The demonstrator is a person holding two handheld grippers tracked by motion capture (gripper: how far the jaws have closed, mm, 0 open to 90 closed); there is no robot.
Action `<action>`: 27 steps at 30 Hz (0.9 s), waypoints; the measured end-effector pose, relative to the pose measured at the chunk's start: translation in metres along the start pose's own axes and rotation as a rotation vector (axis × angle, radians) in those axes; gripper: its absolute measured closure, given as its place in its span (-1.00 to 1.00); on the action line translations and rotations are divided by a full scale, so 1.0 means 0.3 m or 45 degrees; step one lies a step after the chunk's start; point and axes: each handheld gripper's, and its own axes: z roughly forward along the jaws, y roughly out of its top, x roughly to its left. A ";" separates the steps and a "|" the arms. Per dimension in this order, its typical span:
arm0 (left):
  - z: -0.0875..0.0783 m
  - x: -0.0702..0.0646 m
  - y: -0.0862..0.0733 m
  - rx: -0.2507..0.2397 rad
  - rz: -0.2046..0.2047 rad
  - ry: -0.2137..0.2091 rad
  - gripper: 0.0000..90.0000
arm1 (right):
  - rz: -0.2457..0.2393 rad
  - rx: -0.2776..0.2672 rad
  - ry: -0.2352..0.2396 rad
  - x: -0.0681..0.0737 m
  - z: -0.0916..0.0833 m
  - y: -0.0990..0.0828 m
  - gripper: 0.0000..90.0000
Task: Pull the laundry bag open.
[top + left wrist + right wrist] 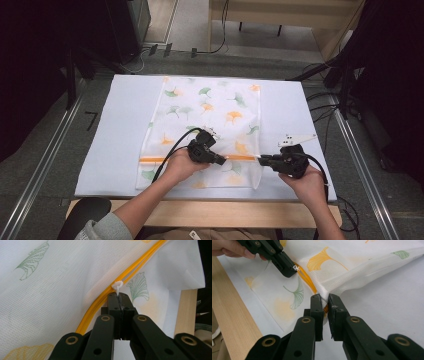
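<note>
Two claws hold a mesh bag by its orange zipper.

The left gripper (221,161) is pinched tight on the white zipper pull (117,286), and the right gripper (261,160) is clamped on the bag's (210,115) edge at the zipper's (160,159) end. The bag lies flat on a white table (120,125) in a dark room with cables on the floor. The zipper runs sideways between the two claws.
</note>
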 end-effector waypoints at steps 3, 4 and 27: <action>0.003 0.000 -0.001 0.001 0.006 0.003 1.00 | 0.003 -0.001 -0.002 -0.002 0.001 -0.001 0.88; 0.003 0.000 0.000 -0.002 0.002 0.001 1.00 | -0.001 0.000 -0.002 -0.001 0.002 -0.001 0.88; -0.006 -0.009 -0.003 0.000 -0.009 -0.001 1.00 | -0.002 0.007 -0.007 0.002 0.006 0.000 0.87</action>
